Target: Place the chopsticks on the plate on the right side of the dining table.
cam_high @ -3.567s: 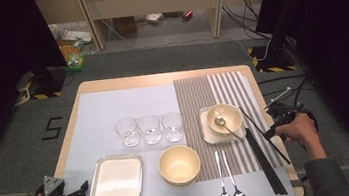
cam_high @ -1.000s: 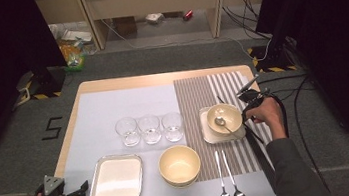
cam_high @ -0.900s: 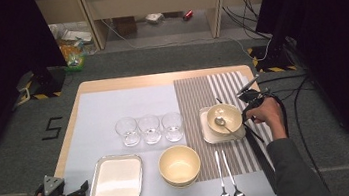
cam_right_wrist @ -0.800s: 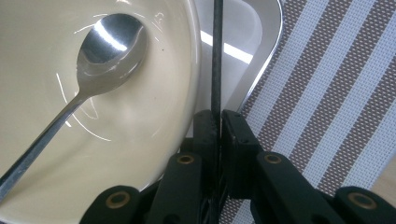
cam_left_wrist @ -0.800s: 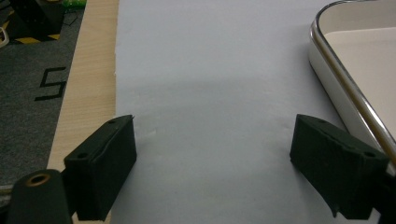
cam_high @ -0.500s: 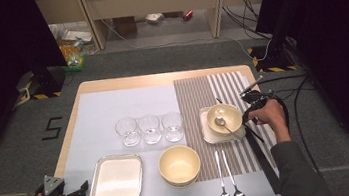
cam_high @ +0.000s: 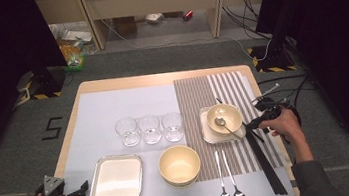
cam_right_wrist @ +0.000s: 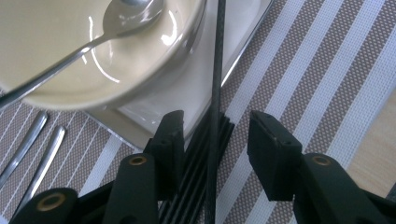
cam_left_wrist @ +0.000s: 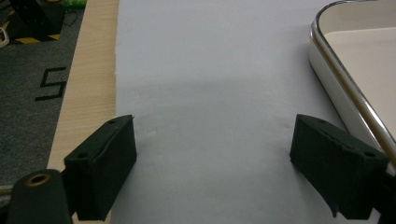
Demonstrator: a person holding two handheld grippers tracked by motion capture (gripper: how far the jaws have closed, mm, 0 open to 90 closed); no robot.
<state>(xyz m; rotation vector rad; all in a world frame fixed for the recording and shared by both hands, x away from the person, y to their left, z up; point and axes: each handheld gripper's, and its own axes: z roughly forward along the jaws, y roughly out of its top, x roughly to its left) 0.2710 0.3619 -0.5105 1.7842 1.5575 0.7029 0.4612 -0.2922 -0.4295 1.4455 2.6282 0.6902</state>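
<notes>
Black chopstick [cam_right_wrist: 215,88]: one thin rod stands between the jaws of my right tool [cam_right_wrist: 215,135], its far end leaning on the rim of the square plate [cam_right_wrist: 243,35] under the small bowl [cam_right_wrist: 93,70]; the pads stand clear of it on both sides, so I judge nothing is clamped
Right tool state: jaws apart, and they have just been opening, with that rod between them
Remaining chopsticks [cam_high: 266,165]: a black bundle lying flat along the striped mat [cam_high: 197,95] near the right edge of the worktop [cam_high: 125,84]
Left tool [cam_high: 76,194]: resting at the near left corner beside the metal tray [cam_high: 117,179]; jaws wide apart over bare paper, gripping nothing
Done, as I read it: a spoon [cam_high: 225,126] sits in the small bowl; one chopstick is propped at the plate
Left to do, I judge: two spoons [cam_high: 230,192] near the front edge and the chopstick bundle wait; the big bowl [cam_high: 179,164] and three glasses [cam_high: 149,129] look untouched
</notes>
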